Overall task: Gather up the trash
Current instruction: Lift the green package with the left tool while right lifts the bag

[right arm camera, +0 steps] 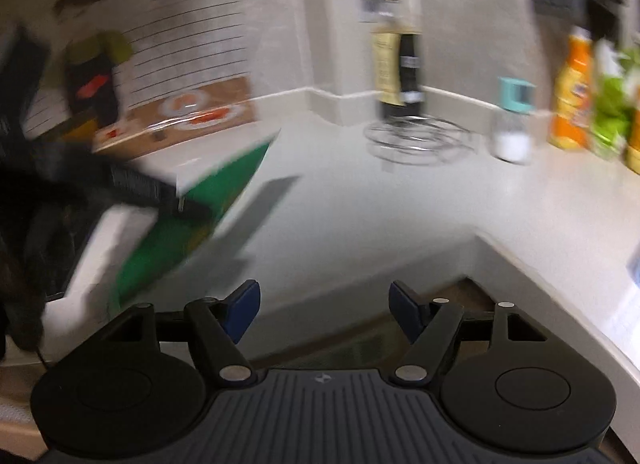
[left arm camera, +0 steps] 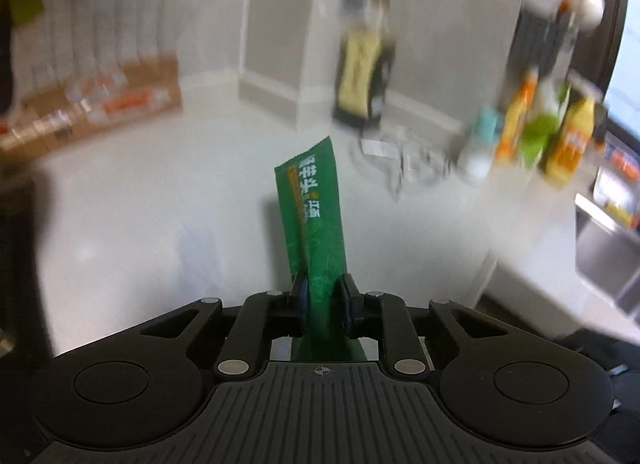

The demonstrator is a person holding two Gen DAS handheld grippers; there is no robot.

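Note:
A long green snack wrapper [left arm camera: 314,207] with white lettering stands up between the pads of my left gripper [left arm camera: 324,300], which is shut on its lower part, above the white counter [left arm camera: 160,203]. In the right wrist view the same green wrapper [right arm camera: 200,215] shows blurred at the left, held by the black left gripper [right arm camera: 132,183]. My right gripper [right arm camera: 325,310] is open with nothing between its blue pads, hovering over the counter's inner corner edge.
Crumpled clear plastic [left arm camera: 404,163] lies on the counter near dark bottles [left arm camera: 364,75]. Orange and yellow bottles [left arm camera: 540,131] and a teal-capped jar [right arm camera: 514,123] line the right wall. A wire trivet [right arm camera: 420,137] sits by the bottles. A wooden board [right arm camera: 188,115] with plates is at the left.

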